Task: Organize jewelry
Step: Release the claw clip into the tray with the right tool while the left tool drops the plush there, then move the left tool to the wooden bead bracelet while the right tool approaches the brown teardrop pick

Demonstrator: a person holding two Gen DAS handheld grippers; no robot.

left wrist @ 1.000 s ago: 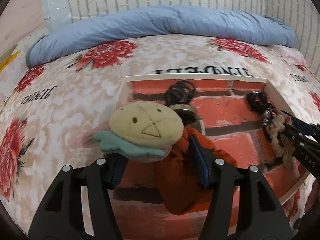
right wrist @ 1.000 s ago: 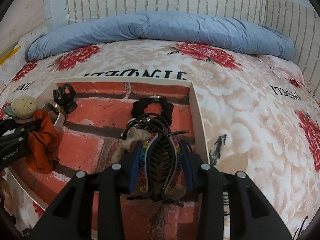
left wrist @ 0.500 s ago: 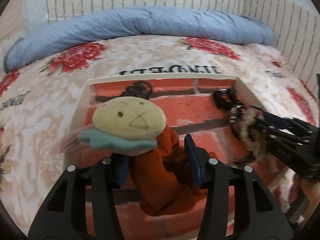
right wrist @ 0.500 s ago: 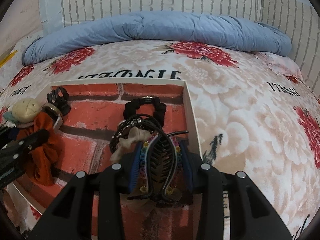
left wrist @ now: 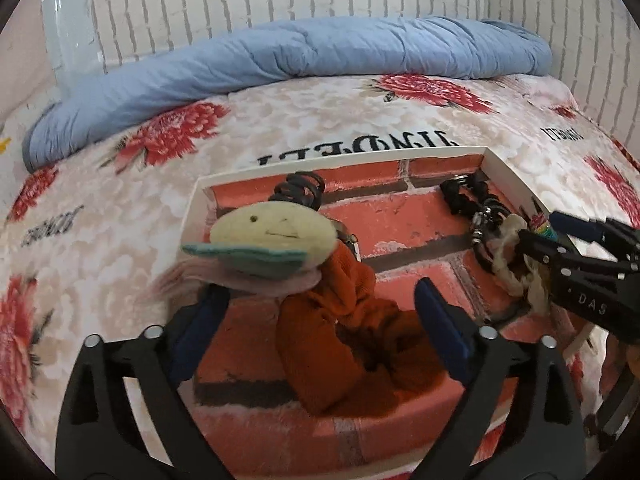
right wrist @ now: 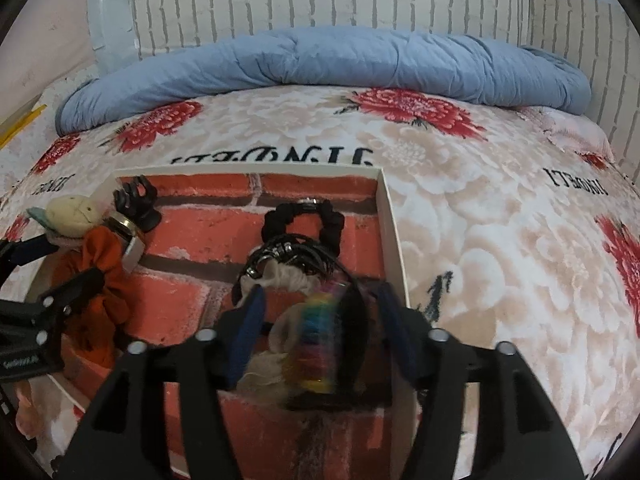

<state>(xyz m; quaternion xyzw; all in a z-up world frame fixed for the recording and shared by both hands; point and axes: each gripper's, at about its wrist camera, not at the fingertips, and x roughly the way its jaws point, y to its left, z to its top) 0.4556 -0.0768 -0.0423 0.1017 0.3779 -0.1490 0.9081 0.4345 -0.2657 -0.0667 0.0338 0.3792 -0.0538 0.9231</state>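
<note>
Both sets of jaws have just been opening since a second ago. The left hand-held gripper (left wrist: 320, 312) now stands wide, its blue pads clear of the orange scrunchie (left wrist: 352, 344) that lies between them on the tray floor, the plush burger charm (left wrist: 272, 240) still on top of it. The right hand-held gripper (right wrist: 320, 320) has let go too: the rainbow-beaded hair claw (right wrist: 324, 340) sits blurred between the parted pads, nothing pressing on it.

Readable stuff: the bedspread (right wrist: 500, 240) has "JINDELI" printed on it, seen upside down from here, repeated at the edges. The right gripper's body shows "DAS" in the left view.

Container: a shallow white-walled tray (right wrist: 390, 232) lined with a red brick print, sitting on the bed. In it are the scrunchie with the burger, a black spiral hair tie (left wrist: 300, 190), a metal ring (right wrist: 132, 236) beside it, a black braided bracelet (right wrist: 300, 220), some black cords and a cream yarn tie (right wrist: 288, 276) near the claw. A blue duvet (right wrist: 320, 68) is bunched along the wall.
</note>
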